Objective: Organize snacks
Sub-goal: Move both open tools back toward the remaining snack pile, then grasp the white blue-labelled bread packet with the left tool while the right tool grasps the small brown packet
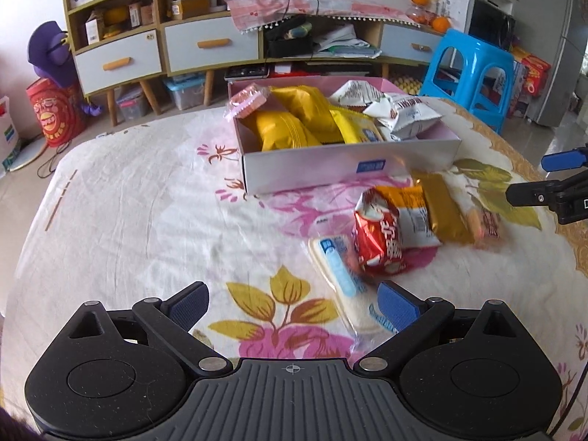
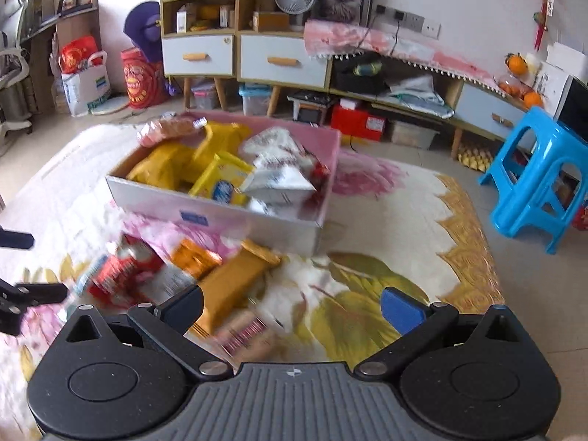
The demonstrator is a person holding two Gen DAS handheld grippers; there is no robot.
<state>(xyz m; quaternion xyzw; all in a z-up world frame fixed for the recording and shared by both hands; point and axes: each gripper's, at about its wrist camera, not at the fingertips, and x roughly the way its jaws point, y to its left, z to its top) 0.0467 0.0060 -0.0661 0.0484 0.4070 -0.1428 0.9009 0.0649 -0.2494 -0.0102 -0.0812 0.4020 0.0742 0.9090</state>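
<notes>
A pink-lined box (image 1: 352, 163) (image 2: 220, 213) on the floral cloth holds yellow packs (image 1: 294, 125), white bags (image 1: 400, 110) and a pink cookie pack (image 1: 248, 101). Loose snacks lie in front of it: a red bag (image 1: 378, 242) (image 2: 121, 272), a gold bar (image 1: 444, 209) (image 2: 231, 283), a clear cracker pack (image 1: 341, 275) and a pink wafer pack (image 2: 246, 330). My left gripper (image 1: 294, 303) is open and empty, with the cracker pack beside its right finger. My right gripper (image 2: 292, 310) is open over the gold bar and wafer pack; it also shows at the right edge of the left wrist view (image 1: 551, 176).
The cloth-covered table (image 1: 128, 220) ends at a gold-patterned border on the right. A blue plastic stool (image 1: 474, 70) (image 2: 540, 180) stands beyond that edge. A low cabinet with drawers (image 1: 209, 44) and floor clutter lies behind the table.
</notes>
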